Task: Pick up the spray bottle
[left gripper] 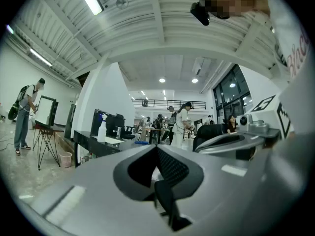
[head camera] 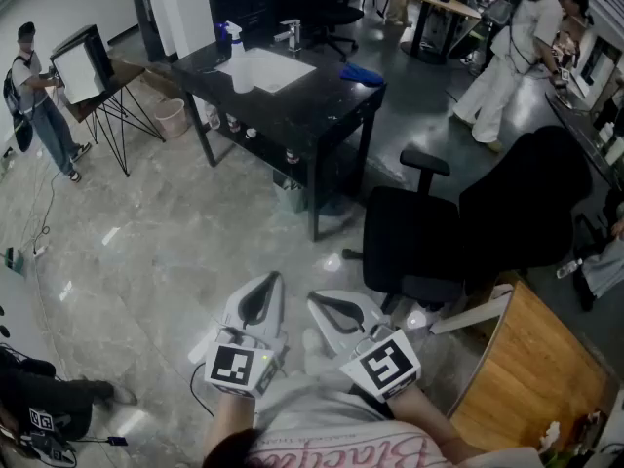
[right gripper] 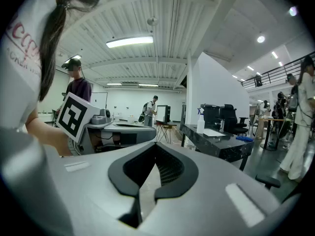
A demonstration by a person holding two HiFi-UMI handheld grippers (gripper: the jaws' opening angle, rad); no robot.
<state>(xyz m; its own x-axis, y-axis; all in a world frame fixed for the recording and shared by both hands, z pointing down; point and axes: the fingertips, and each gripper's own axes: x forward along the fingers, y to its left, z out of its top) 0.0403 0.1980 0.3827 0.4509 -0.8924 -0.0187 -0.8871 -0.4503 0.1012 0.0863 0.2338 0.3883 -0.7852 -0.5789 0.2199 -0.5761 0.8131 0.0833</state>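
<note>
An open office with a pale stone floor (head camera: 136, 252) stretches ahead, with people standing at its edges. Well across the floor stands a black table (head camera: 331, 100). The spray bottle (head camera: 233, 39) stands upright near the table's far left corner, with a tap (head camera: 291, 35) close by and a blue cloth (head camera: 363, 73) toward the right end. A black office chair (head camera: 468, 222) sits between the person and the table's right side.

The left gripper (head camera: 265, 286) and the right gripper (head camera: 322, 305) are held side by side, low and close to the person's body, pointing toward the table. On each, the jaws are closed tip to tip with nothing between them (only floor shows through the slit behind the pads). Neither touches anything.

As I read it, the task has barely begun. The bottle is untouched and far beyond reach, showing only as a small white shape on the table edge in both gripper views. What seems left is nearly everything: walking across the floor, probably skirting the chair, then opening one pair of jaws, setting them around the bottle's body and closing before lifting. Nothing yet shows which gripper will take it.
</note>
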